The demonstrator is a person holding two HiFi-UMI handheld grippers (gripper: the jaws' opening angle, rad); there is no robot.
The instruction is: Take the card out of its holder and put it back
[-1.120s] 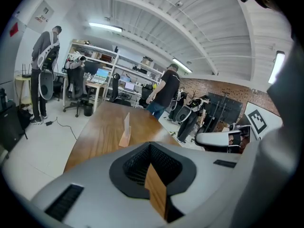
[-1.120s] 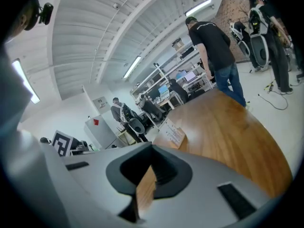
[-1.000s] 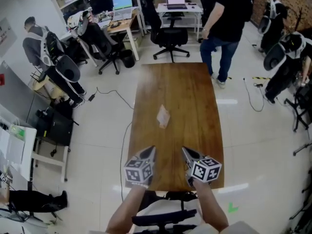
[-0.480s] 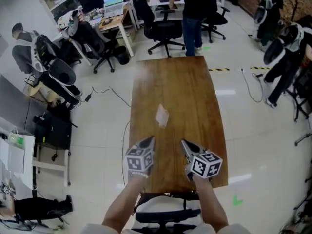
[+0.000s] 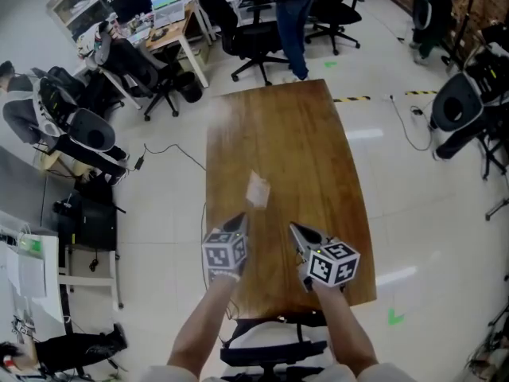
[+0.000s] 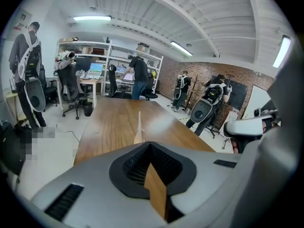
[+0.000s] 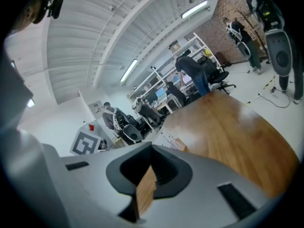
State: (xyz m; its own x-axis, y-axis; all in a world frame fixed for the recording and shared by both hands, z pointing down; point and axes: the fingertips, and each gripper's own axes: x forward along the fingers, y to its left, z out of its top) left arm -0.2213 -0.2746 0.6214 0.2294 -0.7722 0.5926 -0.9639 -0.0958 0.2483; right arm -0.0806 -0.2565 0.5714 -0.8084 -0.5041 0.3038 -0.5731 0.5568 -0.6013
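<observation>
At the near end of the wooden table (image 5: 318,157), the 2 grippers hover side by side over the wood. The left gripper (image 5: 241,217) is clenched on nothing, its jaws pressed together. The right gripper (image 5: 294,229) is likewise closed and empty. Just beyond the left gripper's tip, toward the table's left side near its middle, is the pale card holder (image 5: 257,189). The left gripper view shows it as a thin upright sliver, and whether the card sits inside is too small to tell. Past the table's far end are black office chairs (image 5: 254,34) and a standing person (image 5: 290,6).
</observation>
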